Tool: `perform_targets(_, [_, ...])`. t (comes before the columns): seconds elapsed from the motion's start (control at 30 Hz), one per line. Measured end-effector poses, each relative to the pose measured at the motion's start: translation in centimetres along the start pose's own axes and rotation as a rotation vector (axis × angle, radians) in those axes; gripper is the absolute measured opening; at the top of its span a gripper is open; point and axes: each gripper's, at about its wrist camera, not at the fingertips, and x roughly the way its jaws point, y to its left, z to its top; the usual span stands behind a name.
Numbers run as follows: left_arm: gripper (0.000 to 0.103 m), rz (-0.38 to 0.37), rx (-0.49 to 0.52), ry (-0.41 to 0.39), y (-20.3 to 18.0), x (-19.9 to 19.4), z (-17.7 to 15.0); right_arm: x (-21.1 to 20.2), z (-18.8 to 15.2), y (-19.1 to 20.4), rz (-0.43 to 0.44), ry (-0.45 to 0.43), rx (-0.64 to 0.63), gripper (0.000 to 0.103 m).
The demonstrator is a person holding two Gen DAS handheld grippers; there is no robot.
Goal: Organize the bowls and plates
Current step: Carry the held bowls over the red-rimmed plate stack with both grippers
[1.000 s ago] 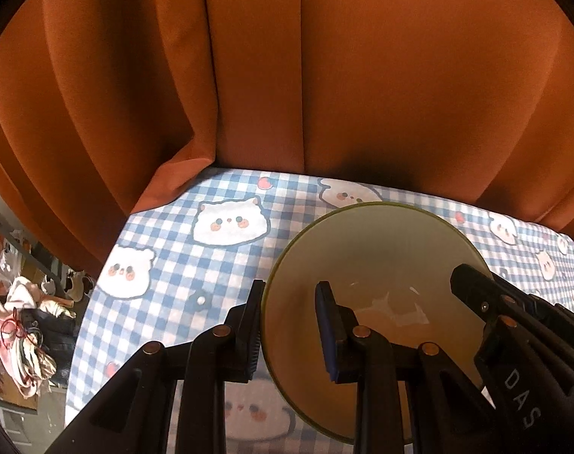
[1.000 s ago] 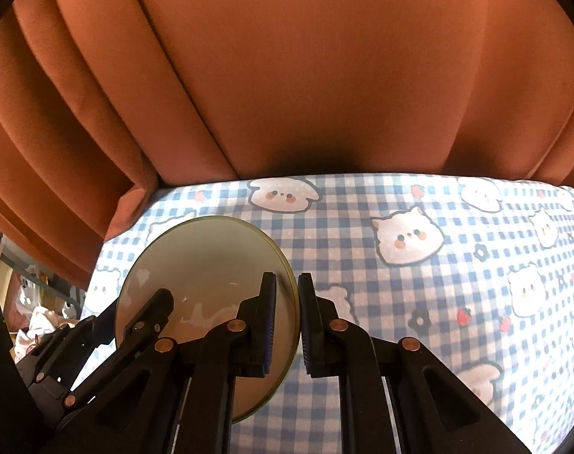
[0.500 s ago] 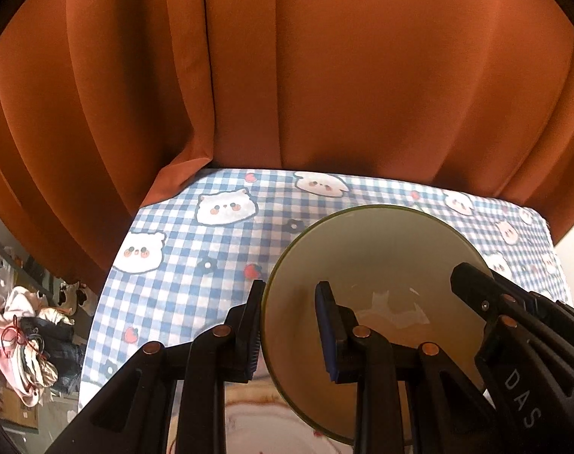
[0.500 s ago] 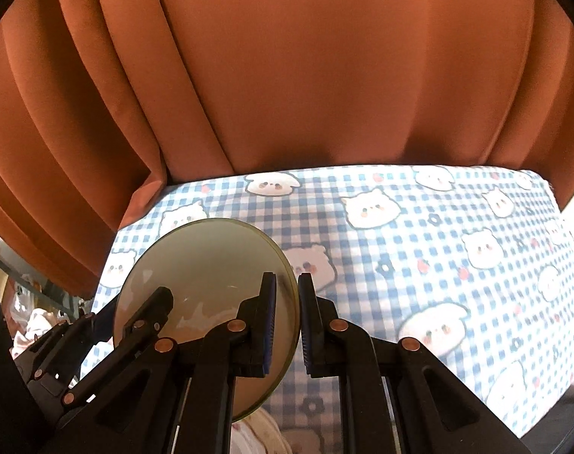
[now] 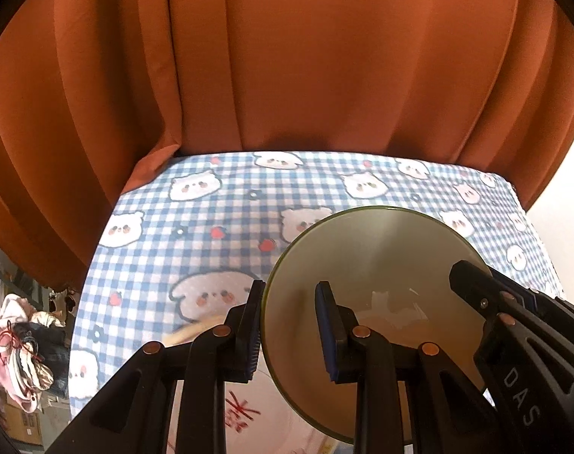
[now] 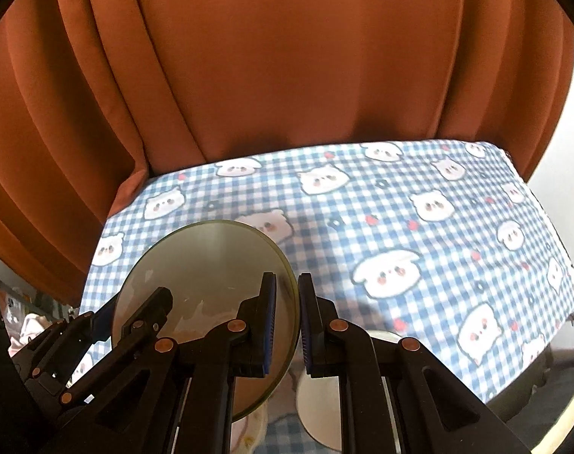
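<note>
Below, both grippers' jaws clamp one green bowl (image 5: 381, 265) above the bear tablecloth (image 5: 218, 223), orange curtain (image 5: 324, 60) behind

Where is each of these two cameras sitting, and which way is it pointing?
Left wrist view: sits on the left gripper, looking forward and down along its fingers at the greenish bowl they clamp by the rim, over the checked tablecloth; the right gripper shows too.
Right wrist view: sits on the right gripper, fingers clamping the opposite rim; the left gripper shows at left.
Shared: bowl, tablecloth, orange curtain.
</note>
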Motion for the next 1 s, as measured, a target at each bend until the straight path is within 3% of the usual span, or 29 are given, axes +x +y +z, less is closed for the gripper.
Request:
perform_targets(0.6, [0.025, -0.005, 0.033, 0.047, -8.4, -0.3, -5.0, -1.1, -4.0, -8.4, -0.016, 0.045, 0.000, 0.015])
perform_targets(1.0, [0.025, 0.066, -0.002, 0.092, -11.6, 1.6, -8.1, 1.4, -6.2, -12.5, 0.028, 0.117, -0.041, 0.015])
